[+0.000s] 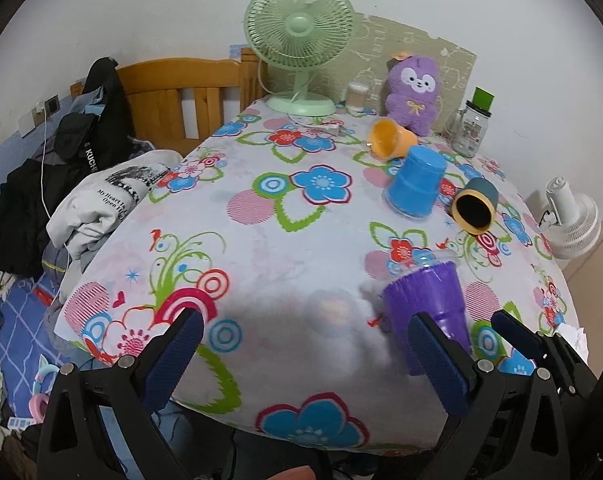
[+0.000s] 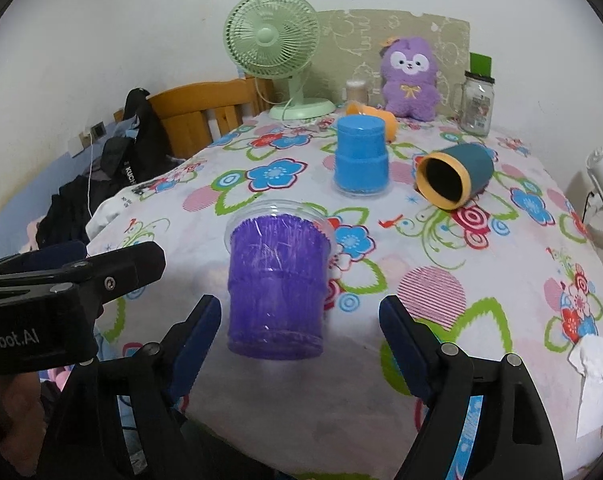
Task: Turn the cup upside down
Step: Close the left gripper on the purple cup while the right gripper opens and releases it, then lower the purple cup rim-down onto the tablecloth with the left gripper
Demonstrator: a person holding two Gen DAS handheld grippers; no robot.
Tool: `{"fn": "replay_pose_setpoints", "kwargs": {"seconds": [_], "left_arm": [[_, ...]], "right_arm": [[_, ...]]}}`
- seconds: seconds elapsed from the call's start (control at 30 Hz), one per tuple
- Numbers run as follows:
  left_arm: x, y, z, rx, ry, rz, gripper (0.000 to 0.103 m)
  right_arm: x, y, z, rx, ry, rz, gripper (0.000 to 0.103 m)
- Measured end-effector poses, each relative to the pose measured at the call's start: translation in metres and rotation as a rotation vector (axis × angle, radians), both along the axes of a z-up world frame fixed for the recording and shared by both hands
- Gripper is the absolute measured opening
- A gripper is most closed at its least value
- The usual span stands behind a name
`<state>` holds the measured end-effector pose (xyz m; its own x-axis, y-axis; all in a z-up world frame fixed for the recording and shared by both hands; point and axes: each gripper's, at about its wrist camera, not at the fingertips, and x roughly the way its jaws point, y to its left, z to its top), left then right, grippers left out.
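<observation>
A purple plastic cup (image 2: 276, 284) stands mouth up on the flowered tablecloth (image 2: 441, 240) near the front edge; it also shows in the left wrist view (image 1: 429, 300). My right gripper (image 2: 299, 344) is open, its fingers on either side of the cup's base without touching it. My left gripper (image 1: 305, 352) is open and empty, to the left of the cup. A blue cup (image 2: 360, 156) stands upside down behind it. A teal cup with a yellow rim (image 2: 453, 176) and an orange cup (image 1: 389, 138) lie on their sides.
A green fan (image 2: 273, 52), a purple plush toy (image 2: 410, 80), a glass jar (image 2: 477, 104) and a small container (image 2: 355, 90) stand along the back edge. Crumpled paper (image 2: 597, 364) lies at the front right. Clothes (image 1: 101, 200) and a wooden bed frame (image 1: 173, 96) are left of the table.
</observation>
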<state>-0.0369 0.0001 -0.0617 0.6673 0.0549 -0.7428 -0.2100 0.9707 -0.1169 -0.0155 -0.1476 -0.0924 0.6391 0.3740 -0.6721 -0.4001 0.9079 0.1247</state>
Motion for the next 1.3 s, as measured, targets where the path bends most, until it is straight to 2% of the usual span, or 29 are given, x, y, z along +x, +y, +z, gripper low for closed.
{"fn": "replay_pose_setpoints", "kwargs": {"seconds": [0.33,0.63,0.83,0.97,1.1,1.17,1.23,1.3], "left_arm": [[0.009,-0.039,-0.002,0.013,0.008,-0.013,0.103],[0.017,-0.081,-0.013,0.024,0.039,-0.085,0.103],[0.031,-0.1,-0.032,0.012,0.076,-0.127,0.103],[0.034,-0.108,-0.042,0.024,0.078,-0.141,0.102],[0.039,-0.112,-0.048,0.024,0.069,-0.156,0.095],[0.04,-0.113,-0.05,0.028,0.072,-0.161,0.088],[0.04,-0.115,-0.052,0.038,0.079,-0.168,0.074],[0.04,-0.116,-0.051,0.047,0.08,-0.175,0.068]], "right_arm": [[-0.003,-0.056,-0.001,0.039,-0.007,-0.044,0.084],[-0.008,-0.118,-0.008,0.039,-0.009,-0.119,0.087],[-0.005,-0.154,-0.011,0.13,0.033,-0.219,0.087],[-0.006,-0.163,-0.013,0.134,0.033,-0.239,0.087],[-0.007,-0.167,-0.016,0.145,0.043,-0.247,0.087],[-0.007,-0.168,-0.017,0.148,0.045,-0.249,0.088],[-0.007,-0.169,-0.018,0.153,0.047,-0.251,0.088],[-0.006,-0.17,-0.019,0.159,0.05,-0.253,0.088]]}}
